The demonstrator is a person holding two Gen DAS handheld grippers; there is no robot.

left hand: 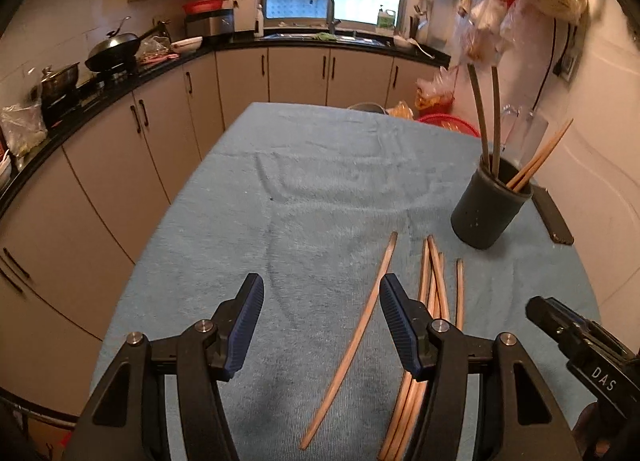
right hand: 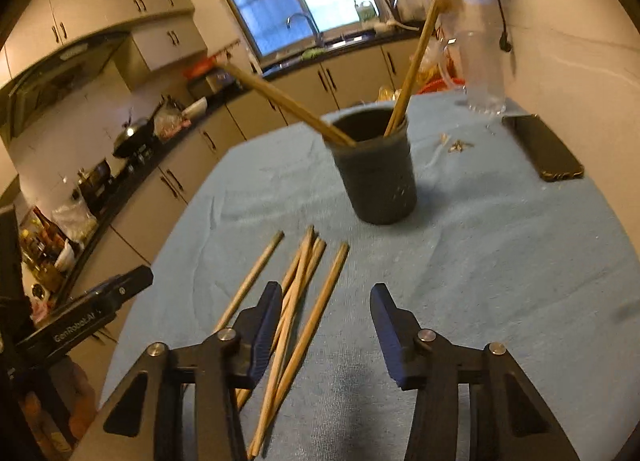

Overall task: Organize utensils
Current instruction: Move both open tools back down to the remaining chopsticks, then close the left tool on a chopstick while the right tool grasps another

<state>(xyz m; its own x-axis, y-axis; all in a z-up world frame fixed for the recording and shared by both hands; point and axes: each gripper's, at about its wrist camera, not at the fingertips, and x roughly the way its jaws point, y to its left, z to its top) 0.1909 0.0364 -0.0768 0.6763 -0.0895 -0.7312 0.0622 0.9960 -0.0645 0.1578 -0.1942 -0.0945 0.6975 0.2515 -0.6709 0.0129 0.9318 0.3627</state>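
Note:
Several wooden chopsticks [left hand: 434, 293] lie loose on the blue cloth [left hand: 320, 181], also in the right wrist view [right hand: 296, 301]. One chopstick [left hand: 356, 337] lies apart to their left, between my left fingers. A dark round holder [left hand: 490, 205] stands beyond them with chopsticks and two grey handles in it; it also shows in the right wrist view [right hand: 376, 173]. My left gripper [left hand: 322, 313] is open and empty above the cloth. My right gripper [right hand: 326, 321] is open and empty, with loose chopsticks between and beside its left finger.
A dark phone [right hand: 544, 147] lies on the cloth right of the holder, with a clear glass [right hand: 482, 73] behind it. Kitchen counters with pots and a sink [left hand: 320, 37] run along the left and back. The table's edges fall off left and far.

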